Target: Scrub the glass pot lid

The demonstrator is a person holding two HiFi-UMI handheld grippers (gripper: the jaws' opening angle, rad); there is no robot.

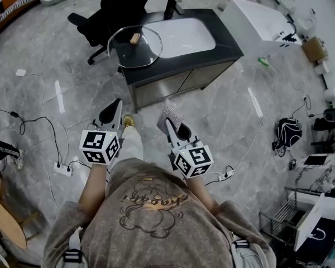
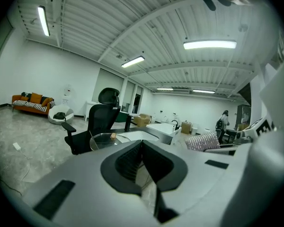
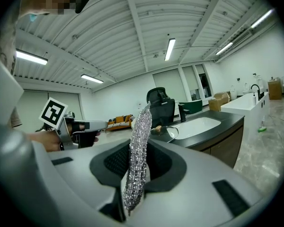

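Lid: a round, clear glass lid [image 1: 135, 46] with a small brownish knob is lying on the dark surface [image 1: 226, 48], just beside the white sink [image 1: 187, 36].
Scrubber [image 3: 138, 150]: glittery silver mesh, a flat strip standing upright.
Right hand-held gripper [image 1: 176, 124]: clamping the scrubber and pointing toward the sink.
Left hand-held gripper [image 1: 113, 113]: jaws pressed together, also pointing toward the sink.

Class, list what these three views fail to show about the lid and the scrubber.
- Lid: any dirt on the glass, too small in the head view.
- Lid's near edge: left gripper view, covered by the left hand-held gripper.
- Scrubber: its lower end, right gripper view, sunk between the jaws holding it.
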